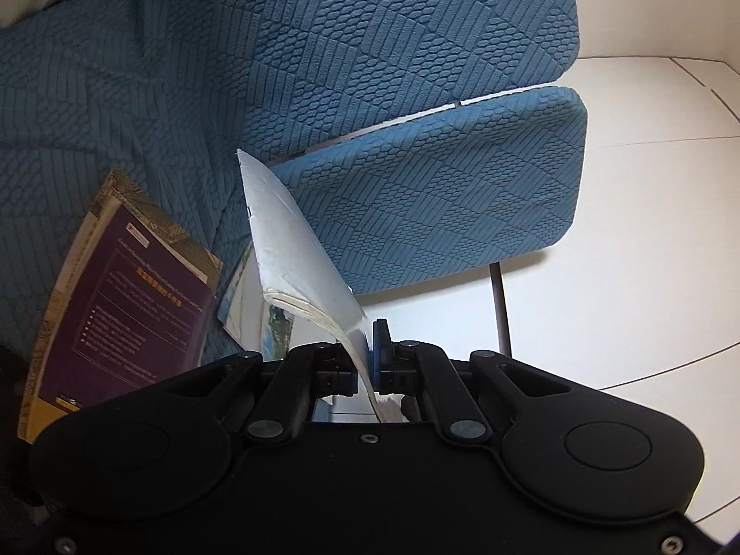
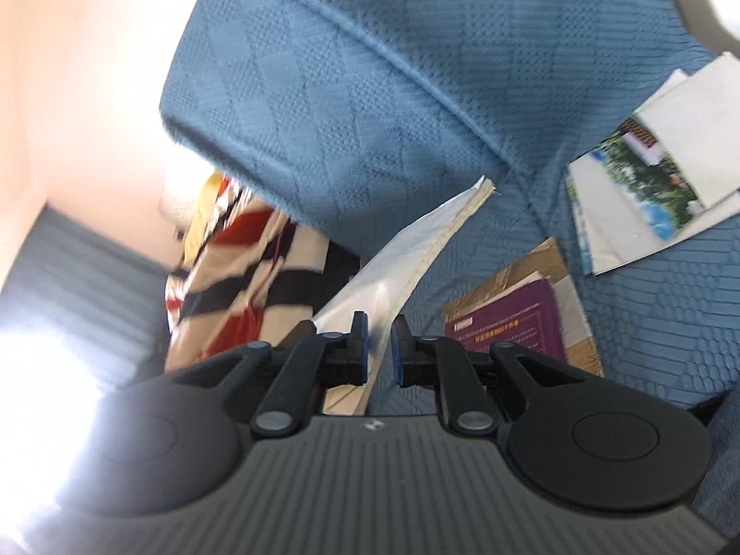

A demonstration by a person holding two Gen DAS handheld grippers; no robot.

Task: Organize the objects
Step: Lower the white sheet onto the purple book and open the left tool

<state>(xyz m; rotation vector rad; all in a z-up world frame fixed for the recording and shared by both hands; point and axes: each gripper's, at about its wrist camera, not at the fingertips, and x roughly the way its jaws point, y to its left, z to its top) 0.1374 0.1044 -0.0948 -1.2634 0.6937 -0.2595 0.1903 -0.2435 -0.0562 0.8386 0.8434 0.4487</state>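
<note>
1. The left hand-held gripper (image 1: 368,355) is clamped on the lower edge of a thin silver-covered booklet (image 1: 296,249), which rises from the jaws toward the centre of the left wrist view, in front of the blue sofa (image 1: 393,69).
2. In the right wrist view the right hand-held gripper (image 2: 379,347) has a silver-white booklet edge (image 2: 407,249) running up from between its pads; a gap shows on the right-hand pad, so its hold looks loose or partly released. Whether this is the same booklet I cannot tell.
3. To do this step well, keep the left grip firm near the spine, as the limp pages will sag and fan; carry it flat and low toward the other books rather than swinging it.
4. Aim to square it onto the purple book (image 1: 125,305) at lower left, edges aligned.
5. Only the left view shows the pale floor (image 1: 647,185) and the sofa's metal leg (image 1: 502,310).
6. Only the right view shows a striped red, black and cream cloth (image 2: 236,277) at centre left, and scattered picture brochures (image 2: 647,194) at upper right; it is blurred.
</note>
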